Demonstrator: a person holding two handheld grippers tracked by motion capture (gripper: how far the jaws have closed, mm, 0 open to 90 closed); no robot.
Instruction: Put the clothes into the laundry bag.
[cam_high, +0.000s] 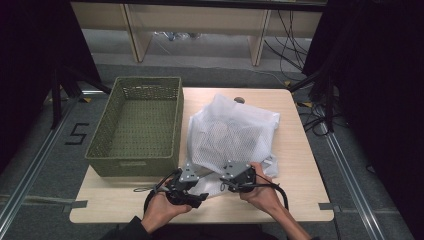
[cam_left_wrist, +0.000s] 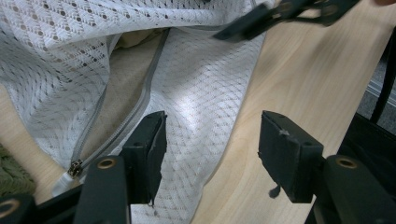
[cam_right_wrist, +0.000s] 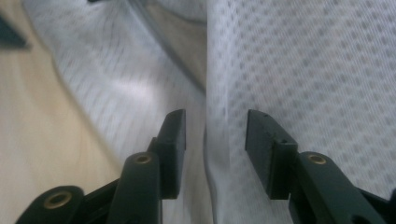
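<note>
I have the white mesh laundry bag (cam_high: 232, 132) lying on the desk (cam_high: 295, 165), just right of the green woven basket (cam_high: 137, 125), with both tongs at its near edge. My left tongs (cam_left_wrist: 212, 154) stand wide, over the mesh beside the grey zipper (cam_left_wrist: 135, 107) and gripping nothing; my right tongs (cam_right_wrist: 215, 140) are partly open with a standing fold of mesh between the jaws, not pinched. The risk I see is the thin, slippery netting: if I close the right tongs on one loose layer, it may slide out or bunch. The left could catch the zipper pull (cam_left_wrist: 74, 168) crookedly and jam it, or simply drag the whole bag across the desk.
</note>
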